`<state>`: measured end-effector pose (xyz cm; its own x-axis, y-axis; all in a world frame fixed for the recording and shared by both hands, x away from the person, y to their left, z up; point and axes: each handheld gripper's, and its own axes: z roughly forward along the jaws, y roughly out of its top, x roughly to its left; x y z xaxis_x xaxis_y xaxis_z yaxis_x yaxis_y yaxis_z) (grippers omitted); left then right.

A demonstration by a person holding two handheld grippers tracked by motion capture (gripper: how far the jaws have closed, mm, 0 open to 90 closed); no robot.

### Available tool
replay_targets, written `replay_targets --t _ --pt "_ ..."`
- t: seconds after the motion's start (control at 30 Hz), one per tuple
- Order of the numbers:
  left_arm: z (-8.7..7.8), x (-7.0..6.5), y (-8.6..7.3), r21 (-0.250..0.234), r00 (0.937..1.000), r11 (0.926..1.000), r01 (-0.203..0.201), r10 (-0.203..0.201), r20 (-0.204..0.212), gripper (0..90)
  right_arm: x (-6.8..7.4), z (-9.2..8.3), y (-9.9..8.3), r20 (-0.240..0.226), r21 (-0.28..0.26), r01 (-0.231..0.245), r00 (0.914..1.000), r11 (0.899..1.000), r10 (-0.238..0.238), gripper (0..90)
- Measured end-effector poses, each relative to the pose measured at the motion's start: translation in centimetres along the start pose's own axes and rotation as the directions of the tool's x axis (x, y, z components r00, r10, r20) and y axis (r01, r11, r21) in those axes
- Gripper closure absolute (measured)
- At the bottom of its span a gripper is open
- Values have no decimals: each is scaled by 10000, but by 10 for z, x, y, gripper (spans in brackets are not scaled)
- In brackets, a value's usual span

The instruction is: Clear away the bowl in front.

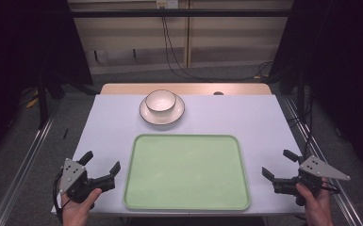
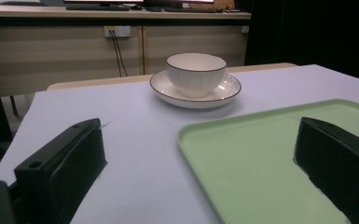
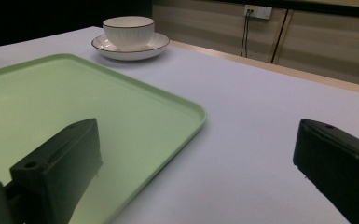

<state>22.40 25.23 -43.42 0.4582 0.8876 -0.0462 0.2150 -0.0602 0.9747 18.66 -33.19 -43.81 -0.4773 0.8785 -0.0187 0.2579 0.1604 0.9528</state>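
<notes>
Both claws, left claw (image 1: 102, 161) and right claw (image 1: 276, 163), gape released (flanking the green tray (image 1: 186, 141)).

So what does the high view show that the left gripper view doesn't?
The high view alone takes in both hand-held black tongs, left and right, each open and holding nothing, either side of the whole pale green rectangular tray, plus the grey floor. The left gripper view alone shows a white wall socket beyond the table. Both share the white ribbed bowl sitting on its white dark-rimmed saucer, the tray and the lilac tabletop.
</notes>
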Motion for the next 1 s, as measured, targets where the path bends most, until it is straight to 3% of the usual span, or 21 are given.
replay_targets --t 0.07,0.1,0.43,0.57,0.77,0.83,0.93,1.0 --pt "1 -1 0 71 9999 10000 -49 50 -161 15 0 -1 0 42 34 -77 10000 10000 77 3" --pt "3 -2 0 117 10000 9999 -35 35 15 16 -1 -1 -1 2 18 -126 9999 9999 126 3" --pt "3 -4 2 359 9999 9993 -52 48 111 33 -3 2 -1 138 125 -257 9996 9996 256 4" --pt "4 -7 5 548 9976 9985 -16 -22 696 56 -3 -1 -1 116 125 -362 9993 9993 361 4" --pt "11 -9 11 883 9936 9961 32 -132 1124 61 -3 2 -1 53 204 -319 9995 9993 318 4" --pt "14 -11 13 1043 9893 9945 -35 -118 1454 109 -4 3 0 96 201 -347 9994 9992 345 4" --pt "20 -19 18 1207 9850 9915 -477 266 1707 84 -4 3 0 65 167 -355 9994 9992 354 4" --pt "23 -22 22 1190 9824 9914 -551 325 1838 80 -4 3 0 28 161 -346 9994 9993 346 4"
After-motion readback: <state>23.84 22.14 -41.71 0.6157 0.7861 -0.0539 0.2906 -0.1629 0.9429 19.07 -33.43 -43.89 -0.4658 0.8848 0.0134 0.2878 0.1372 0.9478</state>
